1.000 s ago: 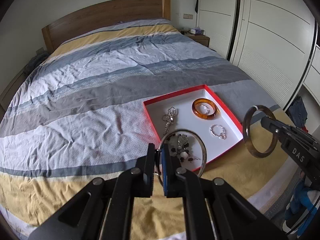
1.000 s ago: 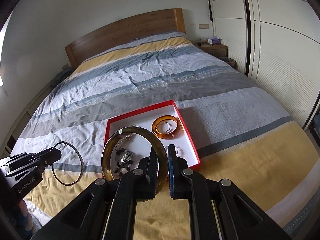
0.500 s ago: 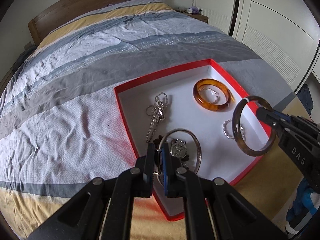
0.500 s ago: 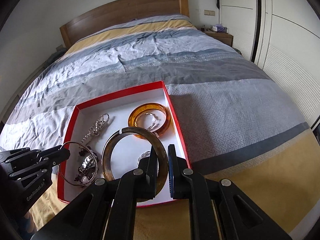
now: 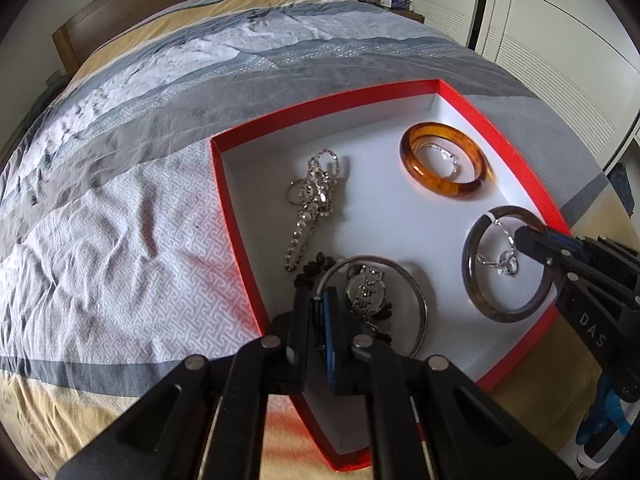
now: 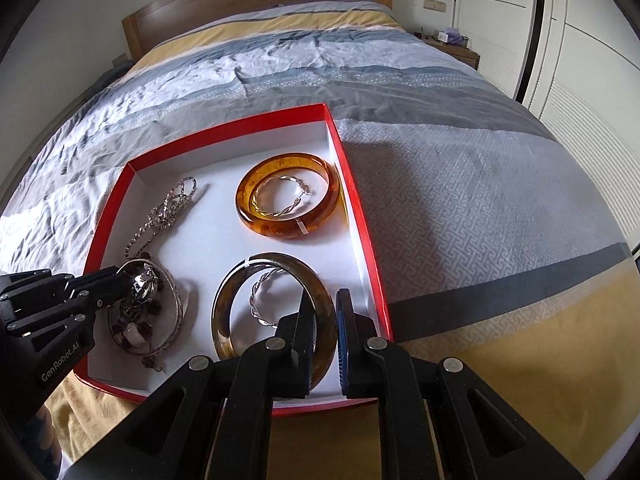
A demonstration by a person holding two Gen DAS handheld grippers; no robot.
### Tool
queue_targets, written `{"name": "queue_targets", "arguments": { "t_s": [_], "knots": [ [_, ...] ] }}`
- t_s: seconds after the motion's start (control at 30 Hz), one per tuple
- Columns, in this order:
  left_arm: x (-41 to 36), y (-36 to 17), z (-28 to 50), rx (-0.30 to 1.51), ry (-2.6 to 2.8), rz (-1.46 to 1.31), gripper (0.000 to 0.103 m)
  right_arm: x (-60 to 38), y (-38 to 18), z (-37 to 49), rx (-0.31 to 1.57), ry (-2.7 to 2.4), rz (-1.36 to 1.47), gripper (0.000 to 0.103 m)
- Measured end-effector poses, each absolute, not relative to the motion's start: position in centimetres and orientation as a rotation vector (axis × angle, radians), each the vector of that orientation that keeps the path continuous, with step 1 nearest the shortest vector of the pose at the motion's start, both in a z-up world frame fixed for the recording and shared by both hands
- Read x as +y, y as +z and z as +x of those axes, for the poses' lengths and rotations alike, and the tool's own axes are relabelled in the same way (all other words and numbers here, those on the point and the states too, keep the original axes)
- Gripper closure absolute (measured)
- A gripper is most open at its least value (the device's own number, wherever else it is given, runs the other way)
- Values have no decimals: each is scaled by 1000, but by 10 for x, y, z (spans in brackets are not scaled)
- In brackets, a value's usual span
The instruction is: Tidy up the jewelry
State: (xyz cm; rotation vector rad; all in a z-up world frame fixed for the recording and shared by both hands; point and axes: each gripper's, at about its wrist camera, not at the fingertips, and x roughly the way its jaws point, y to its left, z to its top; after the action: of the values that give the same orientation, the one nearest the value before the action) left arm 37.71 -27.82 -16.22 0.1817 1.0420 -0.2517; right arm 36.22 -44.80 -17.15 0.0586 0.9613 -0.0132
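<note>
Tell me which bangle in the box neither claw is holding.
The amber-orange bangle at the far right of the red box, lying flat around a small silver bracelet. The dark brown bangle is in the right claw, the thin silver bangle in the left claw.

Left gripper (image 5: 319, 322) pinches thin silver bangle (image 5: 404, 280) over red box (image 5: 320, 104); right gripper (image 5: 532, 240) (entering from the right) grips dark bangle (image 5: 476, 280).
</note>
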Motion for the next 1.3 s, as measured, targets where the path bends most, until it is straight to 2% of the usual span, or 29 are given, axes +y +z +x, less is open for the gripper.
{"name": "queue_targets", "arguments": {
  "t_s": [0.47, 0.67, 0.73, 0.83, 0.97, 1.0, 1.3],
  "knots": [
    [-277, -164, 379, 1048, -257, 166, 96, -440, -176, 369, 999, -36, -8, 95],
    [-277, -161, 374, 1049, -286, 150, 92, -439, -175, 367, 1005, -34, 0, 86],
    [-275, -159, 372, 1050, -298, 140, 91, -439, -172, 365, 1000, -37, -3, 79],
    [-275, -155, 366, 1043, -311, 137, 88, -439, -167, 361, 999, -35, 0, 79],
    [-272, -143, 356, 1028, -317, 130, 74, -439, -157, 353, 983, -42, 6, 73],
    [-269, -140, 354, 1023, -322, 121, 74, -440, -154, 350, 975, -47, 9, 68],
    [-238, -95, 316, 962, -277, 76, 73, -437, -110, 313, 916, -54, 57, 63]
  ]
}}
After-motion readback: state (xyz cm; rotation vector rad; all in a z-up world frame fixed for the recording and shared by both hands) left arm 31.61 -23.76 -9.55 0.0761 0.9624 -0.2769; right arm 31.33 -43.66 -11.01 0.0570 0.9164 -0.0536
